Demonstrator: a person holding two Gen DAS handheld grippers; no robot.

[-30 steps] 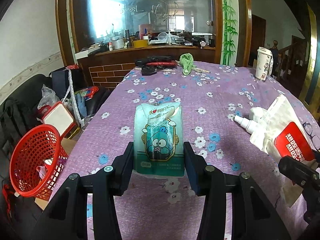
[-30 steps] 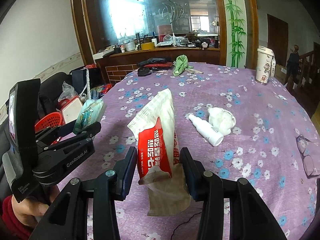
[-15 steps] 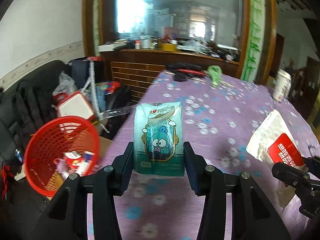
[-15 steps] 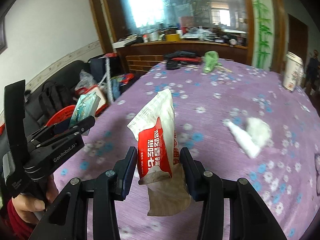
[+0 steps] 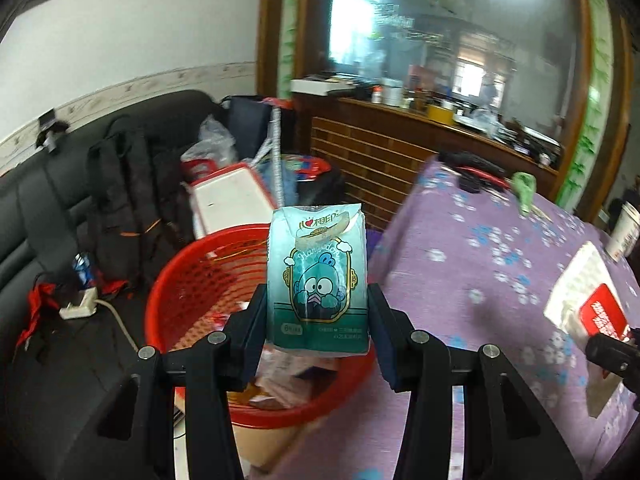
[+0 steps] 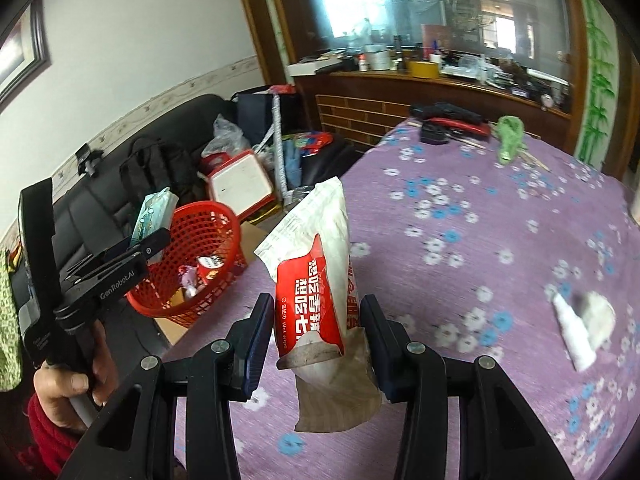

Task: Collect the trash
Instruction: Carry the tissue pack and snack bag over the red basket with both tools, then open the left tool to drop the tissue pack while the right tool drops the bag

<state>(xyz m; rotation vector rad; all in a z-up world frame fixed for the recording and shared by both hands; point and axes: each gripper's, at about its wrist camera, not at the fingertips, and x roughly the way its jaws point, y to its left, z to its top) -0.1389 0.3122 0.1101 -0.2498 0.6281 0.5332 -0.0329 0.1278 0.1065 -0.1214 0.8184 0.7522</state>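
Observation:
My left gripper (image 5: 317, 332) is shut on a teal tissue pack (image 5: 318, 280) with a cartoon bird and holds it above the red mesh basket (image 5: 188, 276), which has some trash in it. From the right wrist view the left gripper (image 6: 154, 236) hangs over the basket (image 6: 200, 240) beside the table. My right gripper (image 6: 318, 334) is shut on a red and white wet wipe bag (image 6: 320, 276), held over the table's left edge. That bag also shows in the left wrist view (image 5: 588, 300).
The purple flowered table (image 6: 480, 220) carries a white spray bottle and crumpled tissue (image 6: 584, 324), a green cloth (image 6: 510, 138), black and red items (image 6: 452, 118) and a paper cup (image 5: 626, 232). A black sofa with bags (image 5: 120, 200) stands left.
Both grippers swung left with their loads. The left one went from over the table to above the red basket. The right one follows toward the table's left edge.

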